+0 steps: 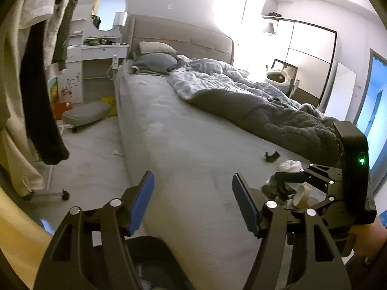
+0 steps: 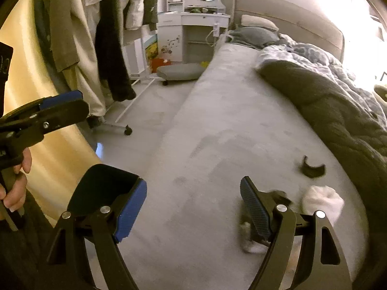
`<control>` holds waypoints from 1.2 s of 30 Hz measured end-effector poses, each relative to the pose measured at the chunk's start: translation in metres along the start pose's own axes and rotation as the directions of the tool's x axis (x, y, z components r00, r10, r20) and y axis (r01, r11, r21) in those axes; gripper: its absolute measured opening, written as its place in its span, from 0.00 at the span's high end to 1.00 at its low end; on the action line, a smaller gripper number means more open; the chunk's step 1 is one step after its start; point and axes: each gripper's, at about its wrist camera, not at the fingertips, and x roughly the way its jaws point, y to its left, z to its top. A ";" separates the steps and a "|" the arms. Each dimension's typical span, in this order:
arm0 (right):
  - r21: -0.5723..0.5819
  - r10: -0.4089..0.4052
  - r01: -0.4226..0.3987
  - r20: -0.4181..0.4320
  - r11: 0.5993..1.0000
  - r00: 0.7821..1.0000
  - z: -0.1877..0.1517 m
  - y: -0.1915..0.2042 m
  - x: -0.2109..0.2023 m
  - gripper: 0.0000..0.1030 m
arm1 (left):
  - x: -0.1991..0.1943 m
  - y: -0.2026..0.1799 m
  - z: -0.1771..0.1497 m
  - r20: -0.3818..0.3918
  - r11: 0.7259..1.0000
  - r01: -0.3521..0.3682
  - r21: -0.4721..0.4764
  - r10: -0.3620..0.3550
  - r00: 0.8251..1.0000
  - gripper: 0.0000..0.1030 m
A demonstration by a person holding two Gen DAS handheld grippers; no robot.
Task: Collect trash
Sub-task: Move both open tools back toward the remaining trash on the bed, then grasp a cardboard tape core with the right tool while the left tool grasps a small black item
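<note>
Bed: I am seeing a white tissue wad, a dark curved scrap and grey fluff lying near the foot. My right gripper is hovering wide beside them; my left gripper is hanging wide, holding nothing.

Both wrist cams sat low at the bed's foot, faced its headboard; shared bed, vanity.
</note>
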 end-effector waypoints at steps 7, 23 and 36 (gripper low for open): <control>0.034 -0.041 0.040 0.021 0.999 0.999 -0.017 -0.032 -0.023 0.22 | 0.021 -0.035 -0.001 -0.027 0.999 0.048 0.014 -0.048 0.998 0.30; 0.102 -0.088 0.084 0.026 0.991 0.996 -0.062 -0.090 -0.060 0.22 | 0.062 -0.104 -0.014 -0.091 0.993 0.104 0.056 -0.099 0.991 0.29; 0.160 -0.010 0.016 -0.037 0.987 0.999 -0.100 -0.121 -0.049 0.23 | 0.100 -0.141 -0.020 -0.158 0.989 0.131 0.062 -0.120 0.980 0.30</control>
